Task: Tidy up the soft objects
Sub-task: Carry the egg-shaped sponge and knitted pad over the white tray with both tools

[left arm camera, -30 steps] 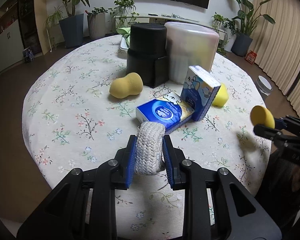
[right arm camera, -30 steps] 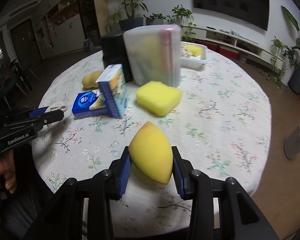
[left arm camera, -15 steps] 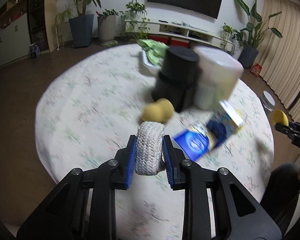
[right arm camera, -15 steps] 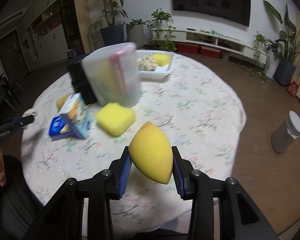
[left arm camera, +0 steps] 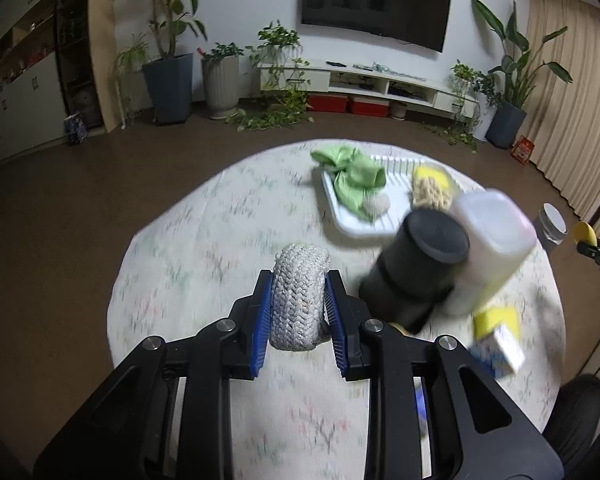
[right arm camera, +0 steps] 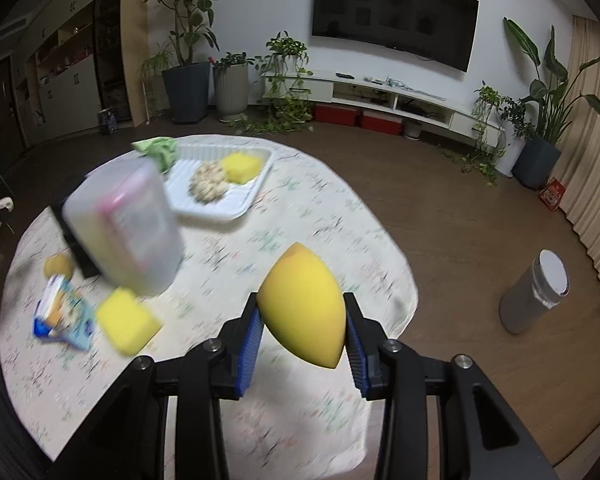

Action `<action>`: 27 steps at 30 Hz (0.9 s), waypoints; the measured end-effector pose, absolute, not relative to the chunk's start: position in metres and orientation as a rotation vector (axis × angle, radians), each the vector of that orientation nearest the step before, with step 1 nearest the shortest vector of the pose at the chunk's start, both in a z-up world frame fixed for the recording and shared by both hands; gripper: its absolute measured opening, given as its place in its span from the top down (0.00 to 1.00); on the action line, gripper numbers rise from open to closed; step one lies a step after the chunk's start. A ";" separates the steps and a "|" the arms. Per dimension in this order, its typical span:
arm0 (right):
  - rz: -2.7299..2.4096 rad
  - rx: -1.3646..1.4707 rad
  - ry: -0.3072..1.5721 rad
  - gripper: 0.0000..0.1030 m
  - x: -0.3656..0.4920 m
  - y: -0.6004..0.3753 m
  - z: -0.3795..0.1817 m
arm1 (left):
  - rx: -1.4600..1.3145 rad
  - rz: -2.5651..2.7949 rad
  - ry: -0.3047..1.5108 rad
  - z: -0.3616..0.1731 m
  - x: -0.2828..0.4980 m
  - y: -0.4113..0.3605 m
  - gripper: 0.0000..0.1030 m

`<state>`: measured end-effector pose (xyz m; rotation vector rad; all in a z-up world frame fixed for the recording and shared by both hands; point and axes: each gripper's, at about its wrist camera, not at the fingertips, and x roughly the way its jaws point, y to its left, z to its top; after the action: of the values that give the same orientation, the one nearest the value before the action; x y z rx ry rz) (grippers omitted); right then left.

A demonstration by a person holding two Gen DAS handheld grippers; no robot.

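1. The left gripper (left arm camera: pixel 298 308) was clenched on a white braided rope pad (left arm camera: pixel 297 298), its blue pads pressed against both sides, and held it in the air above the near part of the round table with a floral cloth (left arm camera: pixel 204 248).
2. Further right in the left wrist view, a black cylindrical container (left arm camera: pixel 416 270) and a translucent plastic tub (left arm camera: pixel 492 252) stood side by side, both blurred.
3. Beyond them lay a white ribbed plastic tray (left arm camera: pixel 350 224) with a crumpled green cloth (left arm camera: pixel 352 178), a small grey-white pad (left arm camera: pixel 376 204) and a beige knitted piece (left arm camera: pixel 430 194) in it.
4. Near the table's right edge, a yellow rectangular sponge (left arm camera: pixel 494 320) lay just beside a blue tissue pack (left arm camera: pixel 496 354).
5. The right gripper (right arm camera: pixel 304 328) grasped a yellow teardrop-shaped makeup sponge (right arm camera: pixel 304 312) between its blue pads, tip pointing down, above the table's near right part.
6. On the floor to the right stood a grey cylindrical bin (right arm camera: pixel 534 298).
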<state>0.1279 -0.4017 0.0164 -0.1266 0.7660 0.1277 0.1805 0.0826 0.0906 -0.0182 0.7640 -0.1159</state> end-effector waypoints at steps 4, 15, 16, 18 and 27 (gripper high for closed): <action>0.128 -0.131 0.764 0.60 0.165 -0.409 0.027 | 0.030 -0.146 0.763 0.101 0.219 0.072 0.77; 0.230 -0.193 0.787 0.60 0.282 -0.378 0.038 | 0.135 -0.340 0.832 0.101 0.336 0.012 0.77; 0.245 -0.211 0.793 0.60 0.293 -0.369 0.036 | 0.142 -0.353 0.841 0.100 0.342 0.008 0.77; 0.281 -0.242 0.799 0.60 0.311 -0.352 0.033 | 0.160 -0.399 0.863 0.094 0.360 -0.006 0.77; 0.400 -0.342 0.858 0.60 0.373 -0.287 0.010 | 0.276 -0.541 0.959 0.063 0.417 -0.061 0.77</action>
<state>0.3734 -0.2868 0.0105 -0.3419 0.8582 0.4005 0.4172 -0.0605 0.0627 0.2758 0.9587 -0.5407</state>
